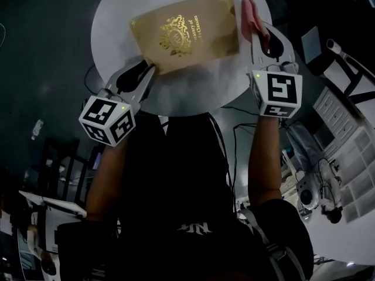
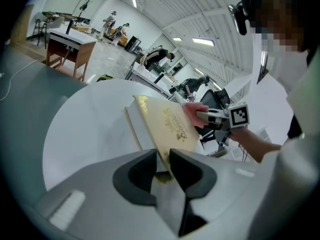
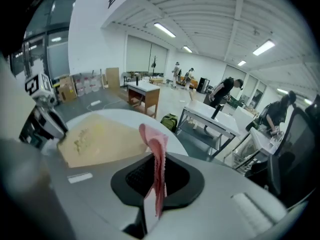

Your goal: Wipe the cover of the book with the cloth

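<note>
The gold-covered book (image 1: 184, 33) sits on the round white table (image 1: 117, 22), its near left corner pinched between the jaws of the left gripper (image 1: 149, 69). Just beside the book's right edge, the right gripper (image 1: 261, 31) is clamped on the pink cloth (image 1: 251, 13), which sticks out past its jaws.

A round white table (image 1: 117, 28) carries a gold book (image 1: 187, 33) (ornate cover facing up).

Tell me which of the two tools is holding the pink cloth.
The right tool: its jaws pinch the pink cloth, which stands up between them. The left tool clamps a corner of the gold book instead.
</note>
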A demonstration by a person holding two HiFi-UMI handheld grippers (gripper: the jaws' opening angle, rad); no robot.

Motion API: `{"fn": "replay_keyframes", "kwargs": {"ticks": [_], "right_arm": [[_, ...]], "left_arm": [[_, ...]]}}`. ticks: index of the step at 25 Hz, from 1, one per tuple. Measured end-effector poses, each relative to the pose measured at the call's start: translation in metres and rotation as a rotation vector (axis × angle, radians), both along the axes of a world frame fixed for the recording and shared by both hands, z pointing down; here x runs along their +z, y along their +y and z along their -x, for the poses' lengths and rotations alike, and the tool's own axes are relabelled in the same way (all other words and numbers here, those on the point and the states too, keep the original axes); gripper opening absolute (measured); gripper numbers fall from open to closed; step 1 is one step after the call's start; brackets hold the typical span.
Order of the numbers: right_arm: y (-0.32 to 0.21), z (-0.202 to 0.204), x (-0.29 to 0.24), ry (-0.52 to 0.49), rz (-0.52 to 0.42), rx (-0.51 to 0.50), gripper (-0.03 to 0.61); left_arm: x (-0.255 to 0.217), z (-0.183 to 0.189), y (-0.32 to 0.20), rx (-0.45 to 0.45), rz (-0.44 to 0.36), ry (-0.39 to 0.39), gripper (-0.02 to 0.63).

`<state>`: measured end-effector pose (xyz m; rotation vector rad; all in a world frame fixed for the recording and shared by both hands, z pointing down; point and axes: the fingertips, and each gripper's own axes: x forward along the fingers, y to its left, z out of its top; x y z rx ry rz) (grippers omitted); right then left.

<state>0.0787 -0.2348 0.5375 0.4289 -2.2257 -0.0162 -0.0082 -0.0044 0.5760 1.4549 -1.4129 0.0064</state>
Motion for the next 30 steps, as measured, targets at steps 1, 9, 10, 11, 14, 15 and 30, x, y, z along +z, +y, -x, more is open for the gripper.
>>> {"fn": "replay_keyframes", "kwargs": {"ticks": [1,9,10,11,14,15,30], "right_arm": [[0.007,0.008,-0.009,-0.049,0.023,0.000,0.014],[0.115,0.077,-0.044,-0.227,0.166,-0.261,0.014],[0.130,0.082,-0.041,-0.214,0.191,-0.289,0.014],[0.145,0.085,-0.037,-0.197,0.218,-0.308,0.014],[0.178,0.096,-0.026,-0.184,0.298,-0.339,0.014],[0.186,0.100,-0.022,-0.189,0.313,-0.350,0.014],[0.217,0.112,0.024,-0.065,0.346,-0.428,0.013]], "left_arm": [[0.000,0.000,0.000,-0.001,0.000,0.000,0.084],[0.002,0.000,0.000,-0.003,-0.002,0.003,0.084],[0.002,0.000,0.000,-0.003,-0.003,0.003,0.084],[0.002,0.000,0.001,-0.004,-0.003,0.003,0.084],[0.001,0.000,0.001,-0.006,-0.004,0.002,0.084],[0.001,0.000,0.000,-0.005,-0.005,0.001,0.084],[0.002,0.001,0.001,0.008,-0.007,-0.001,0.084]]}}
